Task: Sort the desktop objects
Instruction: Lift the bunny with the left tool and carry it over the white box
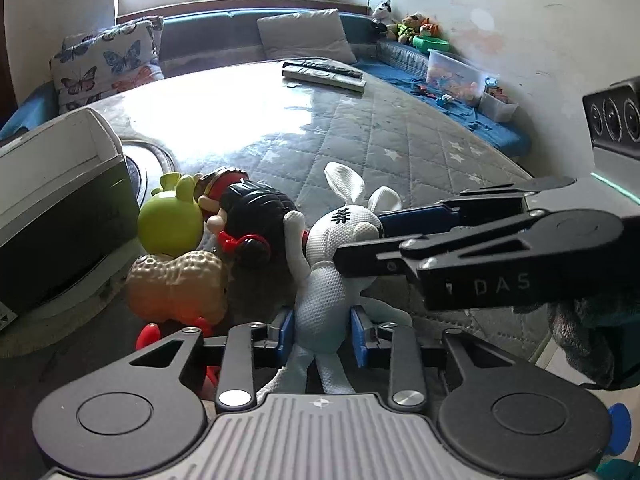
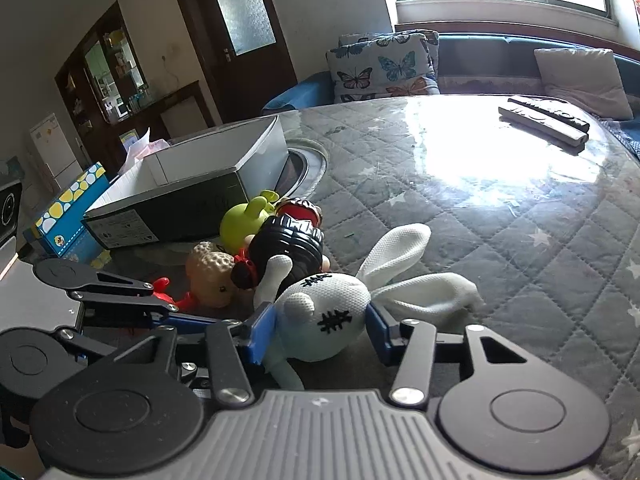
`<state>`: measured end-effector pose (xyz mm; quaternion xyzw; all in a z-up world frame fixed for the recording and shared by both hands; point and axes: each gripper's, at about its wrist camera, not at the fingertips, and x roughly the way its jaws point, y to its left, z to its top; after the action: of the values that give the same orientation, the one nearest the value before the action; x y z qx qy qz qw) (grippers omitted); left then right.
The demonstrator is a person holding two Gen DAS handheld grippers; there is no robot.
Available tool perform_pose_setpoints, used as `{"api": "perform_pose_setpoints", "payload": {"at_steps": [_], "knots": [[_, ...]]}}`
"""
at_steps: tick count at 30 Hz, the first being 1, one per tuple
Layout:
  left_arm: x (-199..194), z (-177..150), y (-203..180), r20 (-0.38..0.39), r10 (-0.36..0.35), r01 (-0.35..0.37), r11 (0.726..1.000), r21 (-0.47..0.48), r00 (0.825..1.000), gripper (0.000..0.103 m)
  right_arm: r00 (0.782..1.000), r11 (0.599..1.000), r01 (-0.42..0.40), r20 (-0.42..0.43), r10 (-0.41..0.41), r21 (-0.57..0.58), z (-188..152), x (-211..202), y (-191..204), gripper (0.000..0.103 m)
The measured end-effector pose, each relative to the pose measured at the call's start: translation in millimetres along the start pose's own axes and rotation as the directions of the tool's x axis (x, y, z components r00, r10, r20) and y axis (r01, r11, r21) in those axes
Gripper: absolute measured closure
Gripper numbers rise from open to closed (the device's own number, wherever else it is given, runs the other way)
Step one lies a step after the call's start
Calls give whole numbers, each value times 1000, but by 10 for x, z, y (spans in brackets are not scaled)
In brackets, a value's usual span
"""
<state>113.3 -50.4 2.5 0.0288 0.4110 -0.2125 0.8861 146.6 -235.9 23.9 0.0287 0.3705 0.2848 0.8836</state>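
Left wrist view: left tongs (image 1: 323, 334) pinch the rabbit (image 1: 328, 264) at its body, blue pads pressed on both sides. Rabbit is white mesh fabric, long ears, black stitched mark on the head, pale limbs. Right tongs (image 1: 362, 246) come in from the right onto its head. Left of the tongs: green toy (image 1: 170, 224), black-haired doll (image 1: 256, 208), tan toy (image 1: 178, 286), box (image 1: 60, 208).

Right wrist view: right tongs (image 2: 322, 326) pinch the rabbit's (image 2: 324, 320) head, ears stretching ahead-right over the quilted worktop (image 2: 520, 220). Left tongs (image 2: 208, 320) reach in from the left.
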Motion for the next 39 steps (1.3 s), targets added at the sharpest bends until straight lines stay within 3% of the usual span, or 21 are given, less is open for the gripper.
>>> {"api": "perform_pose_setpoints", "payload": {"at_steps": [9,14,21,27,39], "knots": [[-296,69,67,92,-12,14,1000,-16,996,76,999,999,-7,50,8,-37,186,-177,151,58],[-607,199,318,176,51,-44,998,-47,983,76,994,994,-55,87,63,-91,537,-138,398,58],[-968,378,991,234,168,-139,981,-136,958,76,979,975,-139,122,161,-171,1127,251,938,59],[-1043,540,1612,208,252,-212,958,-195,945,76,972,964,-199,91,218,-176,1553,866,1348,59],[-774,701,2669,72,265,-237,934,-265,962,76,970,970,-241,-49,239,-43,1823,1953,1566,59]]}}
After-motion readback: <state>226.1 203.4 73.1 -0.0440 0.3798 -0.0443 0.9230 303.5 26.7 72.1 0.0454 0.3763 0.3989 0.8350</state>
